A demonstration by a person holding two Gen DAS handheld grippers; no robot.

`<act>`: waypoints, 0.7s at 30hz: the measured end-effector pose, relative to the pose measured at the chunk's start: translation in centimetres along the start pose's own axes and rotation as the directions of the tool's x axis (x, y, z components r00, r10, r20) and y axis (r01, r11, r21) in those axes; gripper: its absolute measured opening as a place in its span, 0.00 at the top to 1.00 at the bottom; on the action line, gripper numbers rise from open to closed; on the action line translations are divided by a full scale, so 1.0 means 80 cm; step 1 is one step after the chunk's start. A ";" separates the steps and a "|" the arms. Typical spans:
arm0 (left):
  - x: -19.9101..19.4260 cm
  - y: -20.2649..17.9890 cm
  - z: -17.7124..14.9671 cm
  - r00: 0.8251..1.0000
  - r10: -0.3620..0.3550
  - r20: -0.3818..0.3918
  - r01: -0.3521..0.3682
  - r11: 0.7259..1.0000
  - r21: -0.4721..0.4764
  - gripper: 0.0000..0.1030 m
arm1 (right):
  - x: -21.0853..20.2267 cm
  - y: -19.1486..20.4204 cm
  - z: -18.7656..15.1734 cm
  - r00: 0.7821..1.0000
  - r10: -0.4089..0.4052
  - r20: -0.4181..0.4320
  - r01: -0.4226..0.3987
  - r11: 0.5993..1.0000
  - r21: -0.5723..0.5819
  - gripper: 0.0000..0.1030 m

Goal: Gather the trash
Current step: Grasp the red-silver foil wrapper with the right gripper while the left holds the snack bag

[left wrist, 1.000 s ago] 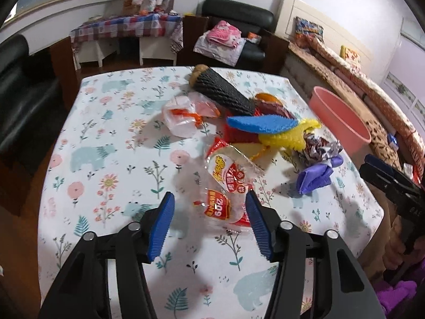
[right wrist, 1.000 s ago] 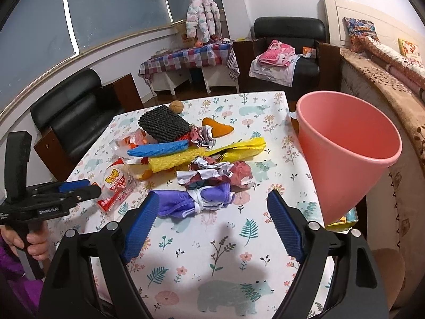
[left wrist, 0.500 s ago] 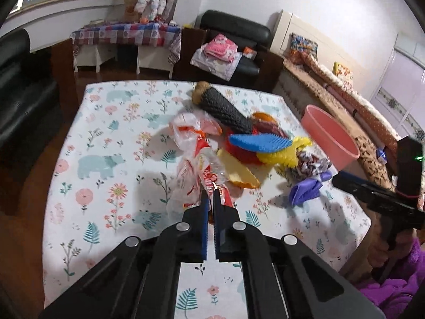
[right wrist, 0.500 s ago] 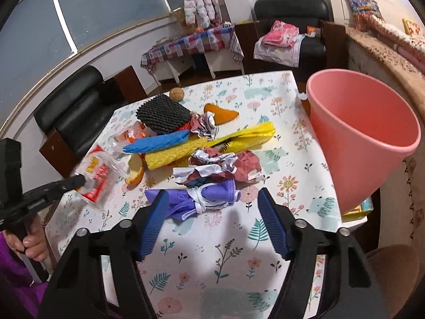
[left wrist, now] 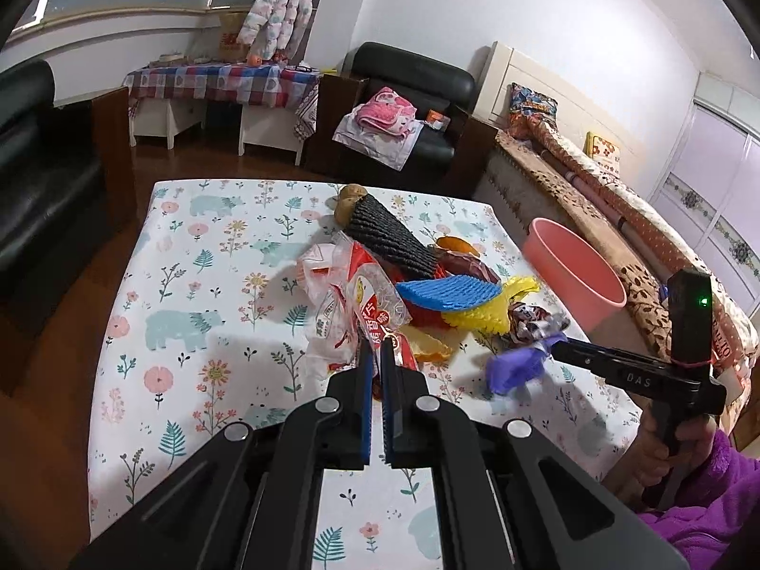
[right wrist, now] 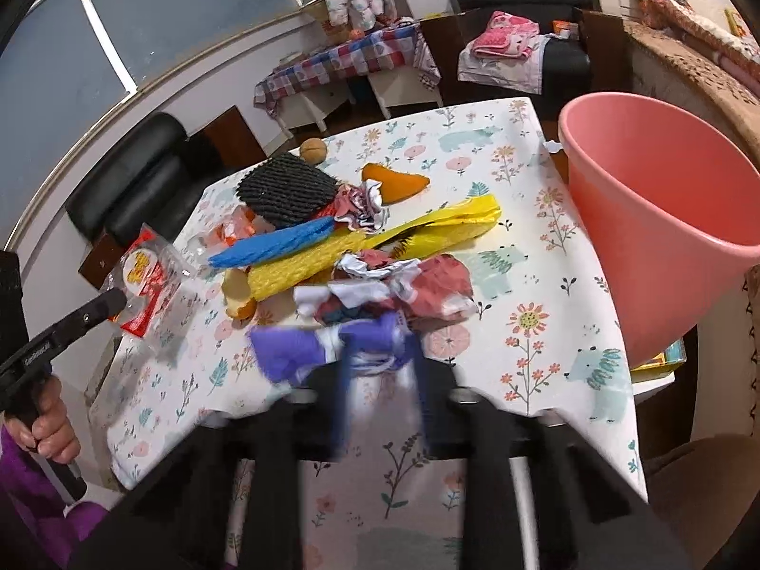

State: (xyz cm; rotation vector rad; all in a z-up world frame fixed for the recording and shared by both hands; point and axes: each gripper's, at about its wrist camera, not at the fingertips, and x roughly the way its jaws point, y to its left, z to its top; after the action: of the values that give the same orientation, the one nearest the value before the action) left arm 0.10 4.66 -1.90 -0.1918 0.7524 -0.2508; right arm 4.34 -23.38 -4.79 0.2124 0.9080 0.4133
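Note:
My left gripper (left wrist: pixel 378 356) is shut on a clear snack wrapper with red print (left wrist: pixel 375 304) and holds it up off the table; it also shows in the right wrist view (right wrist: pixel 147 285). My right gripper (right wrist: pixel 380 356) is blurred by motion, its fingers close around a purple glove (right wrist: pixel 304 349), which also shows in the left wrist view (left wrist: pixel 515 368). A pink bin (right wrist: pixel 665 218) stands off the table's right edge. A trash pile lies mid-table: black foam net (right wrist: pixel 285 185), blue net (right wrist: pixel 275 247), yellow net (right wrist: pixel 380 242), crumpled wrappers (right wrist: pixel 394 285).
The floral tablecloth (left wrist: pixel 204 285) covers the table. An orange peel (right wrist: pixel 394 180) and a small brown fruit (right wrist: pixel 313 149) lie at the far side. Black armchairs (left wrist: pixel 42 180) stand left, a couch (left wrist: pixel 617 218) right behind the bin.
My left gripper closed on the snack wrapper and lifted it. My right gripper moved down onto the purple glove and its fingers narrowed around it.

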 end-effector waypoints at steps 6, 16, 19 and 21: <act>-0.002 -0.011 0.004 1.000 -0.007 0.009 0.007 1.000 0.019 0.98 | -0.019 0.004 -0.007 1.000 0.005 0.015 -0.005 1.000 -0.028 0.99; -0.006 -0.027 0.009 1.000 -0.020 0.014 0.019 0.999 0.036 0.98 | -0.050 0.003 -0.015 0.999 0.032 0.037 -0.030 0.999 -0.045 0.99; -0.006 -0.029 0.009 1.000 -0.021 0.014 0.020 0.999 0.035 0.98 | -0.042 -0.004 -0.010 0.999 0.018 0.027 -0.018 1.000 -0.008 0.92; -0.007 -0.029 0.009 1.000 -0.022 0.014 0.021 0.999 0.035 0.98 | -0.040 -0.012 -0.003 0.999 0.024 0.036 -0.025 0.999 0.032 0.73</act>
State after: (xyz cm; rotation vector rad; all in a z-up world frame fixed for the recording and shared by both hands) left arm -0.16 2.64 -0.44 -0.1688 0.7310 -0.2825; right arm 2.70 -25.59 -2.97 0.2605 0.8780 0.4165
